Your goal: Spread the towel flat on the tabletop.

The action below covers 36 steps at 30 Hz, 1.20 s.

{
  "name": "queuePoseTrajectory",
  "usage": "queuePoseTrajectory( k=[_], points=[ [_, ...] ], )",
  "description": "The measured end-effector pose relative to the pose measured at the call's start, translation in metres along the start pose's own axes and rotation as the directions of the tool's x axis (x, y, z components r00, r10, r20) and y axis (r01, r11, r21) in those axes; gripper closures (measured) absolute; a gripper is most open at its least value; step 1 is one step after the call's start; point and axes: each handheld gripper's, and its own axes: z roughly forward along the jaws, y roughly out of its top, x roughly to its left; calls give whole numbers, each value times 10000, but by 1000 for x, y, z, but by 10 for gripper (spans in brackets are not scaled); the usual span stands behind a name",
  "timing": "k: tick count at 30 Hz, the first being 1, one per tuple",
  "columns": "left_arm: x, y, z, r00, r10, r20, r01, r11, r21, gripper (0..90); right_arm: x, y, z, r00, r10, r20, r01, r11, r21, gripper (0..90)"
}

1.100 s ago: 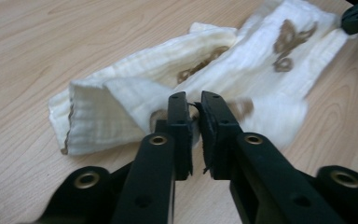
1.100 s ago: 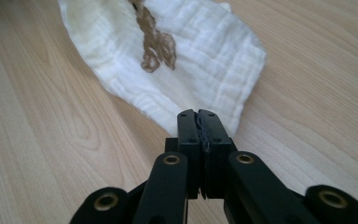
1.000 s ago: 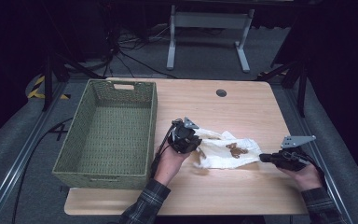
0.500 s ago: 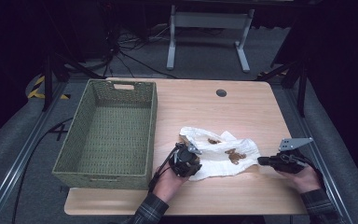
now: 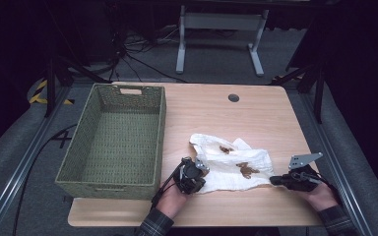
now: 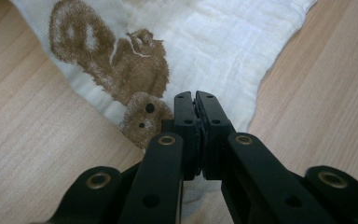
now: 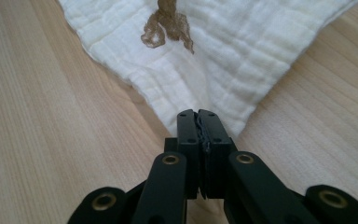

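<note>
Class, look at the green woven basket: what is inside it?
Nothing lies on the visible woven floor of the basket. Its near wall hides the strip of floor just behind it.

The woven basket (image 5: pixel 115 140) walls off the left half of the table (image 5: pixel 256 113), its right wall just beside the left gripper (image 5: pixel 193 176), while bare wood lies open beyond the cloth (image 5: pixel 231 164) to the far edge and between the cloth and the right edge.
</note>
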Motion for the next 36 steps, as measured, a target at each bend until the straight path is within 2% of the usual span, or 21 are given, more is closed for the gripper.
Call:
queuePoseTrajectory(
  k=[2, 12, 21, 24, 26, 30, 31, 36],
  points=[
    [-1, -1, -1, 9999, 81, 119, -83, 9999, 136, 894, 2, -1, 0, 10000, -72, -51, 72, 10000, 4, 887],
    [-12, -10, -5, 9993, 122, 364, -127, 9998, 137, 897, 18, -11, -6, 9989, -326, -347, 331, 9994, 133, 886],
    [-18, -19, -13, 9995, 173, 250, -184, 9989, 434, 897, 35, -23, -12, 9947, -563, -857, 575, 9983, 122, 881],
    [-20, -17, -15, 9993, 51, 379, -54, 10000, 81, 896, 39, -23, -13, 9940, -674, -863, 675, 9977, -26, 815],
    [-22, -9, -20, 9990, 162, 421, -152, 9996, -238, 896, 37, -19, -18, 9957, -652, -664, 616, 9966, -544, 777],
    [-22, 1, -20, 9993, 131, 349, -113, 9986, -518, 897, 32, -11, -22, 9971, -609, -466, 560, 9934, -1004, 766],
    [-21, 5, -20, 9994, 196, 292, -182, 9987, -477, 897, 30, -7, -22, 9978, -544, -378, 501, 9932, -1056, 781],
    [-11, 18, -16, 9999, -138, 75, 143, 9972, -732, 897, 16, 8, -14, 9995, -242, -183, 219, 9929, -1171, 885]
  ],
)
